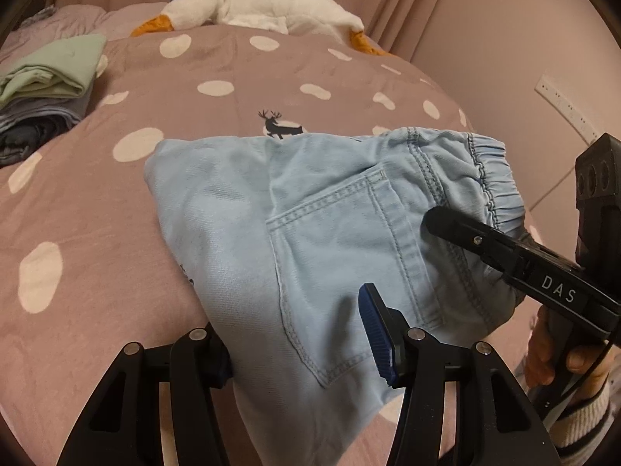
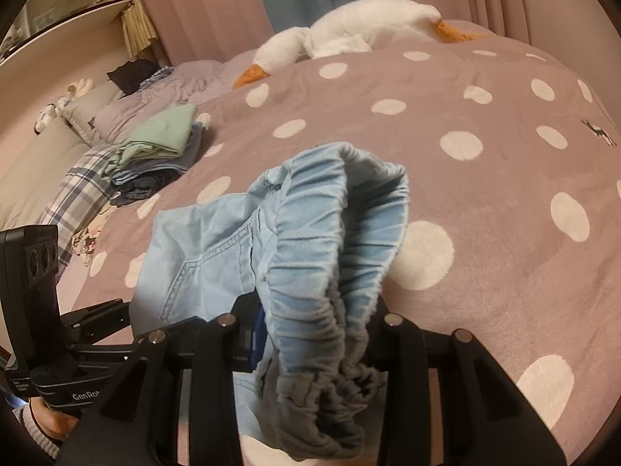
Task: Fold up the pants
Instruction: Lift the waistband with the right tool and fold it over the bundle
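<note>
The light blue denim pants lie folded on the dotted bedspread, back pocket up, elastic waistband to the right. My left gripper stands open astride the near edge of the pants, one finger under the cloth and the blue-padded finger on top. My right gripper has its jaws around the bunched elastic waistband and lifts it off the bed. In the left wrist view the right gripper's black finger lies across the waistband end.
A stack of folded clothes with a green piece on top sits at the far left of the bed; it also shows in the right wrist view. A white goose plush lies at the far edge. Curtains and a wall stand behind.
</note>
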A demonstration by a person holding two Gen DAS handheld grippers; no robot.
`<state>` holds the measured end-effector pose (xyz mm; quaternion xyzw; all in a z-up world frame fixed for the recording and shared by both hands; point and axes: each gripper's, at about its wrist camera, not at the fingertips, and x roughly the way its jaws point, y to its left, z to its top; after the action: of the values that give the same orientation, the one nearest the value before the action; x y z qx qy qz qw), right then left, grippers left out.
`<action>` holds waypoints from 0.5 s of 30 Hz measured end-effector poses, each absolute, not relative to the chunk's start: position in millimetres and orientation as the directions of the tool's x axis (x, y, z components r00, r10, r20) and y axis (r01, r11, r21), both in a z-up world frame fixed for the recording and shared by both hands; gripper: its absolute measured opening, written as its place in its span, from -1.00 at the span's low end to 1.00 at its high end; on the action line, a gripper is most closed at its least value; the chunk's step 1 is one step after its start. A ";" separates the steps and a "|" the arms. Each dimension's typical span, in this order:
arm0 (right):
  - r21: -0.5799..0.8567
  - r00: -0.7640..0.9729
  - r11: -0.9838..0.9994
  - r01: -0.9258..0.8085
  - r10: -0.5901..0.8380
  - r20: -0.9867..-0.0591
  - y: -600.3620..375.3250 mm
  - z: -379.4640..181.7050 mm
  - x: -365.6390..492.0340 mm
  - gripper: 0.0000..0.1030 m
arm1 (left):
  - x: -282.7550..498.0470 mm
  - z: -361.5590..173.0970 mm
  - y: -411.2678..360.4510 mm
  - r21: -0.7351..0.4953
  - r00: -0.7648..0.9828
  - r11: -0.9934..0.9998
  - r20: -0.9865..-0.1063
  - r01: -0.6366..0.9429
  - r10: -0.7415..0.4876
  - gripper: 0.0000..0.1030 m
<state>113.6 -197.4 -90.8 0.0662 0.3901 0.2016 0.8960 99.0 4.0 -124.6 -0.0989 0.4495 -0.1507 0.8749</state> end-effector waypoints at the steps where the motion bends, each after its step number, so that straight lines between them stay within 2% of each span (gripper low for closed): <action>1: 0.276 0.614 0.908 -0.315 0.416 -0.670 -196.2 -89.8 111.9 -0.30 | 97.0 -121.7 6.7 -0.305 0.558 0.936 -0.753 0.173 -0.349 0.06; 15: 0.251 0.607 0.880 -0.404 0.463 -0.646 -157.3 -71.5 105.0 -0.30 | 86.5 -108.7 33.2 -0.292 0.606 0.948 -0.733 0.127 -0.307 0.06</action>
<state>105.0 -157.3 -71.5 0.0399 0.3716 0.2420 0.8954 86.5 33.2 -108.7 -0.1058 0.4266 -0.1219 0.8899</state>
